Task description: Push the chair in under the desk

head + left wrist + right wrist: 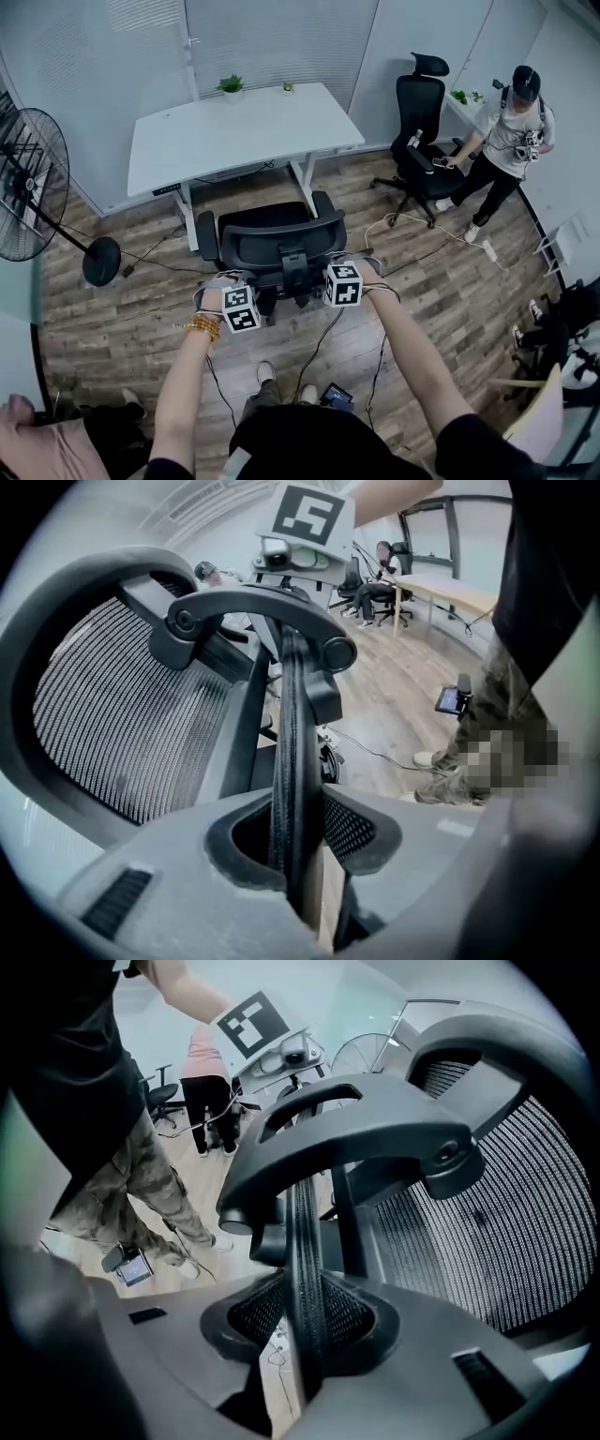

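- Chair (272, 239) backrest rim clamped in left tool (298, 834) and right tool (305, 1318), jaws part-closed on it.
- Chair stands just ahead of the 2 tools, between them and tabletop (234, 131), seat not yet under it.

I can't see much of the chair's (281, 239) seat or base from above, because the backrest covers them. In the head view, the jaws of the left gripper (298, 850) and right gripper (305, 1326) are hidden behind their marker cubes. The fan (28, 187) is cut off by the left edge, and so is a person (42, 448) in the bottom corner (only a pink garment shows). Another person (511, 131) beside the second chair (422, 122) holds something too small to make out. In the left gripper view, a mosaic patch blurs part of a trouser leg (492, 700). The screen (453, 697) near the floor is too small to read.
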A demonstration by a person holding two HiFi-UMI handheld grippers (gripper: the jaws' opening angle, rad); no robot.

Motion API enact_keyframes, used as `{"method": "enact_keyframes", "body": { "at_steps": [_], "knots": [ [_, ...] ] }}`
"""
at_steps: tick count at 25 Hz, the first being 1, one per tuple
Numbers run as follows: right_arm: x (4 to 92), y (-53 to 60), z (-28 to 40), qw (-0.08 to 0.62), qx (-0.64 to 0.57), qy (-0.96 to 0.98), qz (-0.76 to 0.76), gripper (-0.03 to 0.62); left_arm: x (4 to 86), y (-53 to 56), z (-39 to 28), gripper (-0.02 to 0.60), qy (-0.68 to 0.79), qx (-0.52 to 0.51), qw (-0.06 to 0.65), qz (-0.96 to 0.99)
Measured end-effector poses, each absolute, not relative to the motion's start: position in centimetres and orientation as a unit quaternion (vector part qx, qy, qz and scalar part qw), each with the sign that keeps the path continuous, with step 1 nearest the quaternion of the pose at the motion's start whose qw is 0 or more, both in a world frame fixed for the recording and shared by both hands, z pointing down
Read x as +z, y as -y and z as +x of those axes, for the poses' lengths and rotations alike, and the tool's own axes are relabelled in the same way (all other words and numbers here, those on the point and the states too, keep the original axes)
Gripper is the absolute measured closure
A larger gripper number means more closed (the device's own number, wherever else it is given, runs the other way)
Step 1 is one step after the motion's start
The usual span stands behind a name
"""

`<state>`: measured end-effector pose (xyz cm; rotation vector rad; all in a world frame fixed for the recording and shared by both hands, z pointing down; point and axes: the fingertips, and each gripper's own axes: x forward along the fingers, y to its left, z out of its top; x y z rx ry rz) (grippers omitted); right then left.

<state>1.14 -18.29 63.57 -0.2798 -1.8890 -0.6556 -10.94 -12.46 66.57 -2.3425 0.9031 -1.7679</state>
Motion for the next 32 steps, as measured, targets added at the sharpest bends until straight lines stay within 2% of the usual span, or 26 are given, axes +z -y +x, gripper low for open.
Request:
{"method": "enact_keyframes", "body": {
  "at_steps": [32],
  "knots": [
    [63.4, 24.7, -0.9, 0.562, -0.242, 0.784, -0.104, 0.48, 66.2, 19.4, -13.2, 0.468, -0.266, -0.58, 0.013, -0.77]
  ]
}}
